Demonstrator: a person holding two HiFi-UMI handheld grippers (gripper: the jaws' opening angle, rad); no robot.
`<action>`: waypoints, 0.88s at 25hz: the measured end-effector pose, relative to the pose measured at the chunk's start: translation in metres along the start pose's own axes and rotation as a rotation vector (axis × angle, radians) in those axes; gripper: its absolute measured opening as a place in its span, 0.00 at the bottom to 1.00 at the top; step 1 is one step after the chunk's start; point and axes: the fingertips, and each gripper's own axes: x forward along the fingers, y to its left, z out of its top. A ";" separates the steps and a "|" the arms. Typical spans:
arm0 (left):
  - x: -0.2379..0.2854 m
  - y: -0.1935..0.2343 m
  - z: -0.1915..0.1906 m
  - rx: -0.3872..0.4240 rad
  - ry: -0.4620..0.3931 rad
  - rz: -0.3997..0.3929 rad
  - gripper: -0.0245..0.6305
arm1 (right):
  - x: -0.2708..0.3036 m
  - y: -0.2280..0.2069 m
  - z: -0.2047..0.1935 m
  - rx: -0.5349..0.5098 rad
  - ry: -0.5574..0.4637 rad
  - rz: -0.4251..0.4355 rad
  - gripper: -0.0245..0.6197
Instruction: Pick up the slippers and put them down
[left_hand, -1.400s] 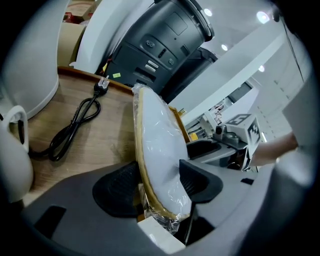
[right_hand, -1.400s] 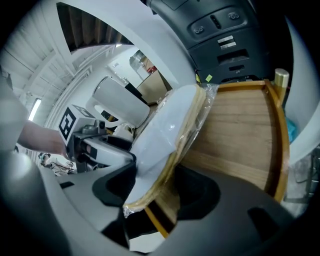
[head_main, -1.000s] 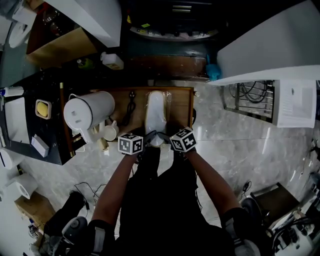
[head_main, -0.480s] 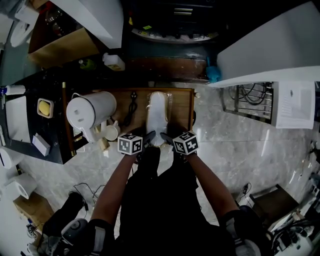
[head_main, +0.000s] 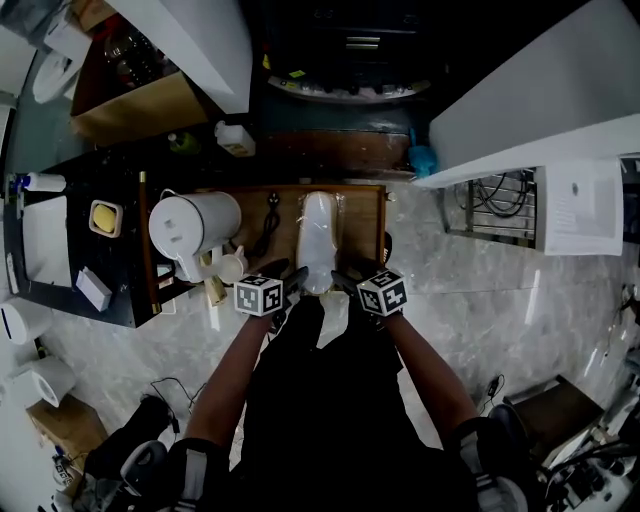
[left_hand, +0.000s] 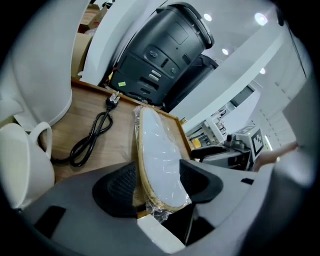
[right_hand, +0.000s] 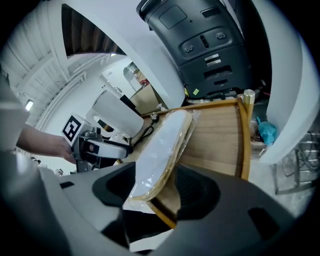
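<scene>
Both my grippers have come up and drawn a little apart since a second ago, off the heel of the slippers (head_main: 316, 235). The wrapped pack itself lies where it was on the wooden tray (head_main: 362, 222), white face up, just right of the black cable (head_main: 265, 222). My left gripper (left_hand: 157, 169) stands wide open. The heel shows in the gap between its pads, but I judge it sits below them and nothing is squeezed. My right gripper (right_hand: 157, 179) is just as wide, with bare wood showing between the pack's tan edge and its right-hand pad, so it holds nothing either. What matters next is how the pack lies: its long axis runs straight away from me, toe far, heel nearest. That heel sits midway between my two grippers, which angle in at it from either side. Neither hand is nearer; either could drop back onto the heel across its width.
</scene>
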 end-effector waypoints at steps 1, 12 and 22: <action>-0.005 -0.003 0.002 0.006 -0.010 -0.003 0.44 | -0.004 0.004 0.001 -0.003 -0.003 0.014 0.42; -0.063 -0.054 0.026 0.053 -0.150 -0.101 0.36 | -0.049 0.055 0.013 -0.120 -0.056 0.071 0.05; -0.100 -0.096 0.040 0.153 -0.243 -0.201 0.06 | -0.072 0.105 0.030 -0.202 -0.153 0.145 0.05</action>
